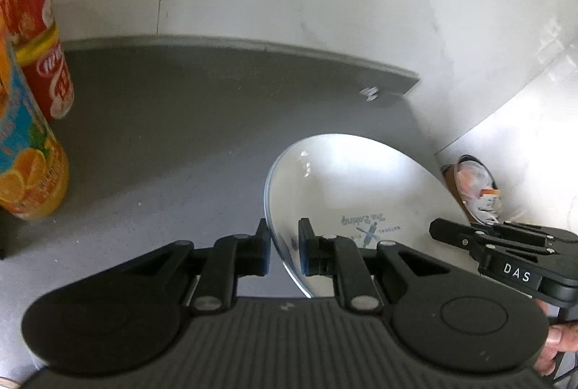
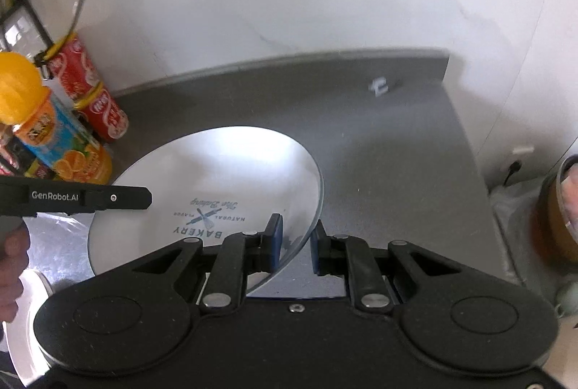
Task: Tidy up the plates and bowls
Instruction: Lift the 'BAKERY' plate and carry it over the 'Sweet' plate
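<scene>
I've got the white bowl (image 1: 346, 194) low and centre in both wrist views, over the grey counter (image 1: 180, 143). Left gripper (image 1: 284, 250): jaws narrow, straddling the bowl's left rim; can't tell if the pads actually bite. Right gripper (image 2: 295, 246): same on the right rim, a small gap visible on its right pad. Red can (image 1: 39, 27) and orange juice bottle (image 1: 29, 150) sit far left. White plate (image 2: 25, 324) bottom-left of the right view.
</scene>
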`<state>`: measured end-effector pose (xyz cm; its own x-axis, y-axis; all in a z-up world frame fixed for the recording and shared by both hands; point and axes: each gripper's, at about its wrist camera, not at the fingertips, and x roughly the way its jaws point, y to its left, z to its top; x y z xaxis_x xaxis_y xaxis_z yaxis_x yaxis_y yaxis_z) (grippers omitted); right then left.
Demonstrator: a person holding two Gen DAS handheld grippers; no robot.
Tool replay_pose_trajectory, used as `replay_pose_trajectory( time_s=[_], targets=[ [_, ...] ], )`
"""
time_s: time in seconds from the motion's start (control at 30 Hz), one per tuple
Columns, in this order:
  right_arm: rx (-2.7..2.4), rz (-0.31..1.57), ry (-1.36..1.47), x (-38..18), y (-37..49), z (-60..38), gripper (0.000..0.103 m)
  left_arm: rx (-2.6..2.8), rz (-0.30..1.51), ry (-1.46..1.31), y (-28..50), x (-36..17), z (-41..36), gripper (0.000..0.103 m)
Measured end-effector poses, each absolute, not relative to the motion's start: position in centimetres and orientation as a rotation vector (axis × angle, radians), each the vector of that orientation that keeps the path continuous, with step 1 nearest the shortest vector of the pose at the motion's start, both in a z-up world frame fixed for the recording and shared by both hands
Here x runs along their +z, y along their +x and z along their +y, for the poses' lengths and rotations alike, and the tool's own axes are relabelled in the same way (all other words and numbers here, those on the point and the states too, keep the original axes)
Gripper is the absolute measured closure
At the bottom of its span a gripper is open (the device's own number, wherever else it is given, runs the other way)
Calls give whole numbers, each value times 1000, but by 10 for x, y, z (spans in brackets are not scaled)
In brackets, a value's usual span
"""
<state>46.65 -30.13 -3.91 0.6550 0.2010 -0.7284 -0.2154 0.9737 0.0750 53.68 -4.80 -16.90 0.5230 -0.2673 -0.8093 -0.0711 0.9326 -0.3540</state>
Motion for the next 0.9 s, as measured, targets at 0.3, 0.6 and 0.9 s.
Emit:
replay_pose_trajectory(
  time_s=[0.3,0.6,0.9],
  targets=[
    [195,734,-53,-2,410,-263,87,-174,950,-364,492,-132,-33,89],
    [183,698,-38,4,362,-220,87,-182,916,-353,438,-109,3,89],
    [200,694,-24,-7,322,-175,87,-167,916,-354,385,-106,44,89]
  ],
)
